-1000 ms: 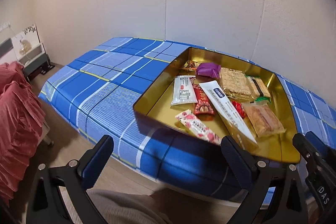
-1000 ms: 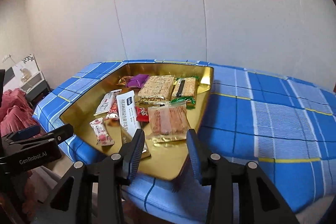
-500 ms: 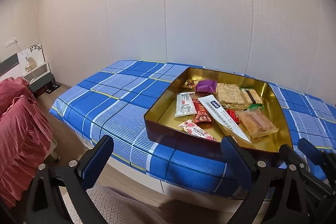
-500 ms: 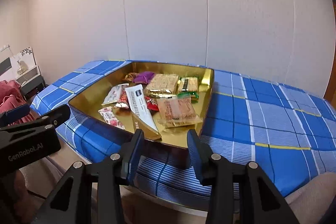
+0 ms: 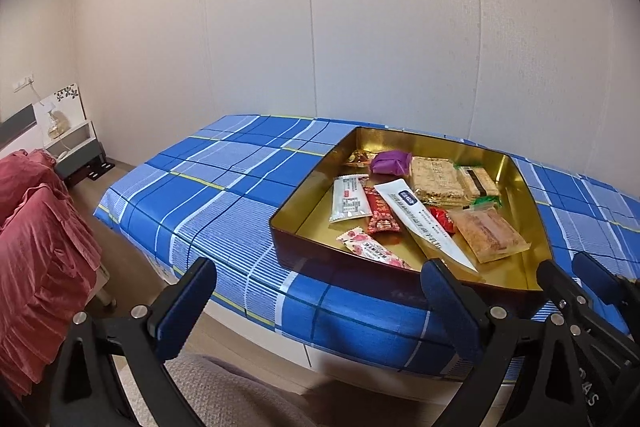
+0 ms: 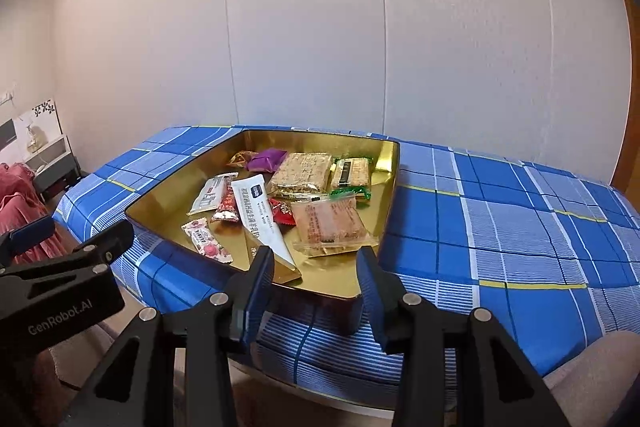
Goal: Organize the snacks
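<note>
A gold tray [image 5: 532,195] [image 6: 390,183] sits on the blue plaid table and holds several snacks. Among them are a purple packet [image 5: 390,163] [image 6: 266,159], a long white packet [image 5: 420,219] [image 6: 258,213], a clear bag of orange wafers [image 5: 488,233] [image 6: 330,221] and a pink floral candy [image 5: 370,249] [image 6: 206,241]. My left gripper [image 5: 320,287] is wide open and holds nothing, short of the tray's near wall. My right gripper [image 6: 314,267] is open with a narrower gap and nothing in it, just before the tray's near corner.
The plaid-covered table [image 5: 224,187] [image 6: 520,219] runs to a white panelled wall behind. Red ruffled fabric [image 5: 36,247] and a small shelf unit [image 5: 76,147] stand at the left. A knee in light trousers [image 6: 592,367] shows at the lower right.
Both grippers have drawn back a little from the tray and tipped upward, so the tray looks smaller and more wall shows. Neither pair of jaws has changed its gap.
</note>
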### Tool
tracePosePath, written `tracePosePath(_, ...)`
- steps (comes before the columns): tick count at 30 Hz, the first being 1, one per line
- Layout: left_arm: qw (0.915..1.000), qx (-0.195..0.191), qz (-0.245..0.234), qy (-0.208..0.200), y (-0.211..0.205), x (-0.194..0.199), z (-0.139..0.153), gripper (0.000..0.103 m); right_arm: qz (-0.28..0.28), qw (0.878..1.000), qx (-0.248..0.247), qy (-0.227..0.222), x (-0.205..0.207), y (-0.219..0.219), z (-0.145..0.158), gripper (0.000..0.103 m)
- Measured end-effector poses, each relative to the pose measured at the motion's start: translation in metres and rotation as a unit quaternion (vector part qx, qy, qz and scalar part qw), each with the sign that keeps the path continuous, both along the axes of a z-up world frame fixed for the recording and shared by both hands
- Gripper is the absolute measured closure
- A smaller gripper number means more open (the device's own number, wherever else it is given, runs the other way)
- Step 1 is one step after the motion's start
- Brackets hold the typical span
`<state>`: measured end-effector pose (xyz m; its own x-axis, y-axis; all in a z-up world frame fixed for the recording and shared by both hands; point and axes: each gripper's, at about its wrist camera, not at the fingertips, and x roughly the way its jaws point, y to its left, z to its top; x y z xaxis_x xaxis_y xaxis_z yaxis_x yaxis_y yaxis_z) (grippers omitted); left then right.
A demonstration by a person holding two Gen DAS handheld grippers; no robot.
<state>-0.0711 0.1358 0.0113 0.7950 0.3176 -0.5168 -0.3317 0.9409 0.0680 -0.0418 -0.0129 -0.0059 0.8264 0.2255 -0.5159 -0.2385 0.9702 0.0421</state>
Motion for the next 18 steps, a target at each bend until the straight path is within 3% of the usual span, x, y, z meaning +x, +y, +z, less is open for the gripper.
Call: tracePosePath(18,0.9999,-0.008,-0.008,-0.005,-0.0004,-0.0001,0.0017,0.0,-0.004,1.0,0.001,0.004,0.0022,-0.0015,-0.0011,0.059)
